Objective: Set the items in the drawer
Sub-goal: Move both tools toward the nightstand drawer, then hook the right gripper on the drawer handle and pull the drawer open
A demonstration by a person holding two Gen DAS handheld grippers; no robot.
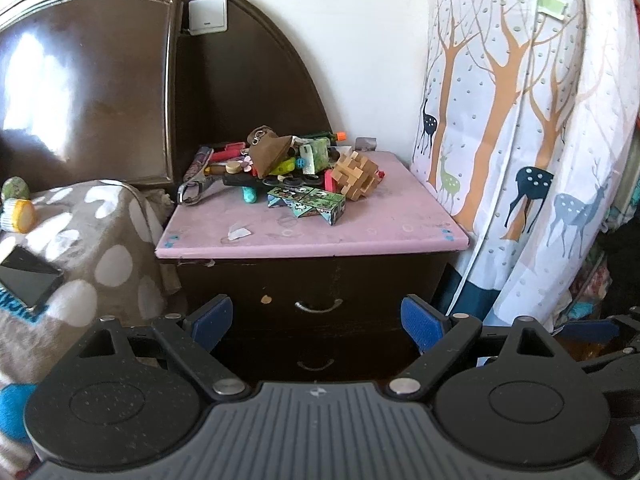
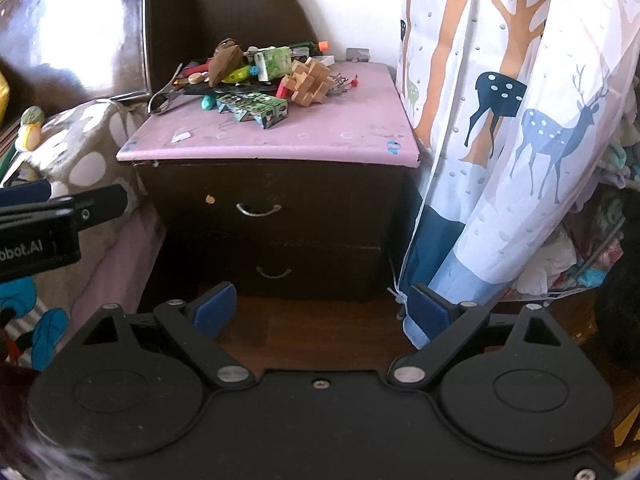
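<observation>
hanging spread wide and holding nothing, the left gripper [image 1: 316,322] and the right gripper [image 2: 316,312] both face a dark nightstand [image 1: 312,280], well apart from it. its upper drawer [image 1: 319,305] and lower drawer [image 2: 274,271] are both closed, each with a curved metal handle. farther back, on the pink top [image 1: 360,232], sits a heap of toys [image 1: 276,168] with a wooden puzzle [image 1: 355,176] and a patterned box [image 1: 306,200] at its front, between a spotted blanket [image 1: 80,248] and a deer curtain [image 1: 520,120].
</observation>
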